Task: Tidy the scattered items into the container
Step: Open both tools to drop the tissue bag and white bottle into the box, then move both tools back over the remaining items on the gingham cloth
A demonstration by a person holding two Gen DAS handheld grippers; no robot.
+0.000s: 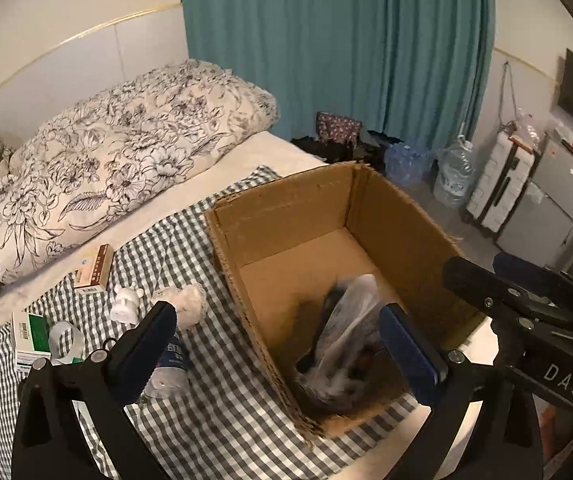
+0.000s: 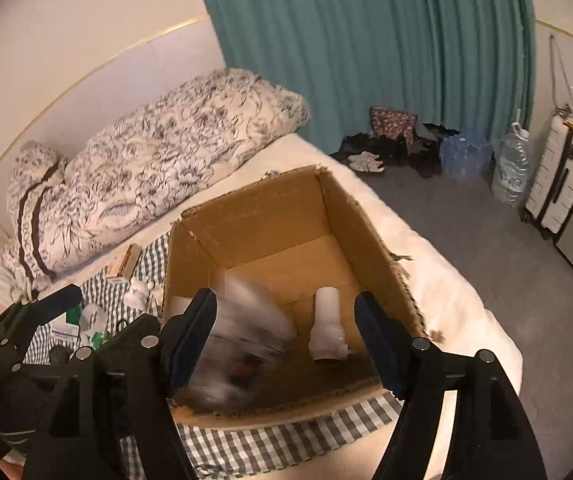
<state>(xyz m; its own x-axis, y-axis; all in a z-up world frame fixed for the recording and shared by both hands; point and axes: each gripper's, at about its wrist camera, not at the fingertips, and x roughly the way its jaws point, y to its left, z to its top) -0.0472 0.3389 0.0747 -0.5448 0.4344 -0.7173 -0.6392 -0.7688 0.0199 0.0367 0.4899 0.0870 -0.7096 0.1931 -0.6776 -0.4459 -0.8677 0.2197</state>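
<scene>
Both grippers hang over the cardboard box (image 1: 282, 216), jaws apart and empty: left gripper (image 1: 282, 344), right gripper (image 2: 286, 336). A plastic-wrapped bundle (image 1: 342, 340) lies blurred inside, by the box's near wall. Remaining items (a small carton (image 1: 94, 268) among them) sit on the checked cloth (image 1: 222, 412) off the box's left side, nearer the left gripper.

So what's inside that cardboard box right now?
In the cardboard box: a clear plastic bag of dark things, blurred, and a white bottle lying beside it. What the bag holds or covers cannot be told.
</scene>
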